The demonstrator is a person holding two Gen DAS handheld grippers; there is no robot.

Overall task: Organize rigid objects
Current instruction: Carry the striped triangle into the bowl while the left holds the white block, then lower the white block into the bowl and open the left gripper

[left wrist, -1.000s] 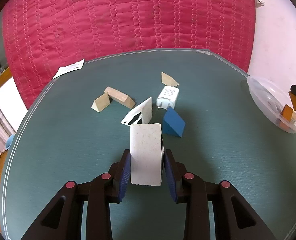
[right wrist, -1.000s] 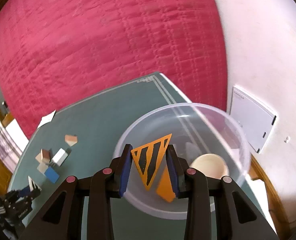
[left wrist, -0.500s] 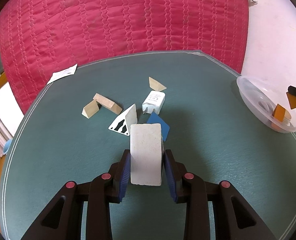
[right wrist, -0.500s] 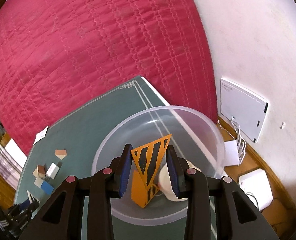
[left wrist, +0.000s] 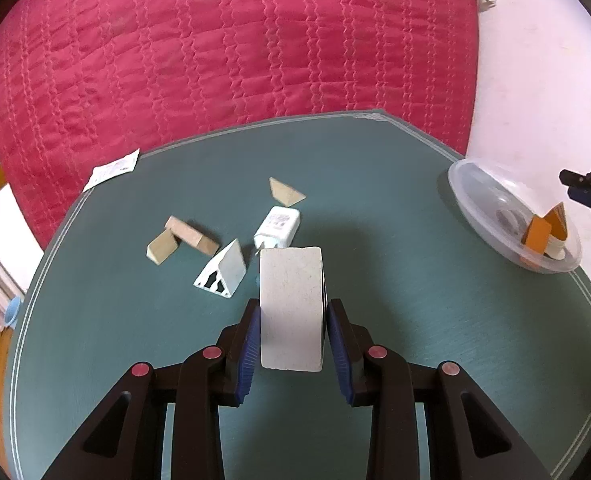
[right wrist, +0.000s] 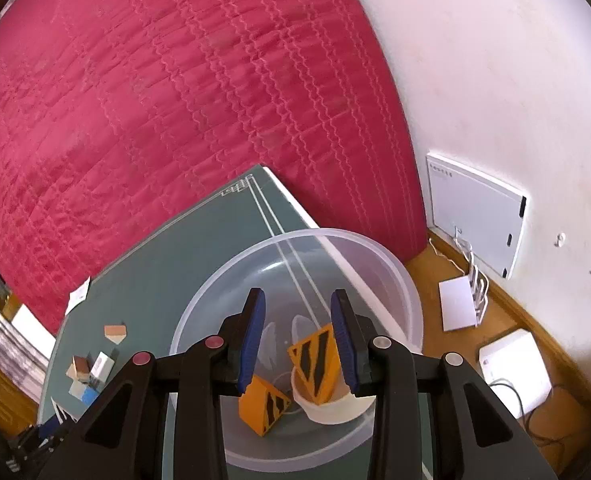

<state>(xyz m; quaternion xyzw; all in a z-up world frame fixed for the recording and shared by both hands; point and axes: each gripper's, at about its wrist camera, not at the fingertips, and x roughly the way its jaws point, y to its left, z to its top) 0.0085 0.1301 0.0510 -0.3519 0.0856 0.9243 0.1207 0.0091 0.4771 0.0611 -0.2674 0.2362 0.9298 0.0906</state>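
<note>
My left gripper (left wrist: 293,344) is shut on a white block (left wrist: 290,308) and holds it above the green table (left wrist: 395,280). On the table beyond lie a white striped wedge (left wrist: 223,274), a white charger (left wrist: 278,227) and wooden blocks (left wrist: 183,238). My right gripper (right wrist: 298,342) is open above the clear plastic bowl (right wrist: 375,264). An orange striped wedge (right wrist: 315,360) rests on a white tape roll (right wrist: 335,410) in the bowl, beside a second orange wedge (right wrist: 263,410). The bowl also shows in the left wrist view (left wrist: 491,208).
A wooden triangle (left wrist: 285,192) and a paper slip (left wrist: 113,168) lie at the far side. A red quilt (left wrist: 235,60) hangs behind the table. White devices (right wrist: 513,364) and cables sit on the floor by the wall to the right.
My right gripper opened and let the orange striped wedge drop into the bowl onto the tape roll. My left gripper rose with the white block, which now hides the blue wedge.
</note>
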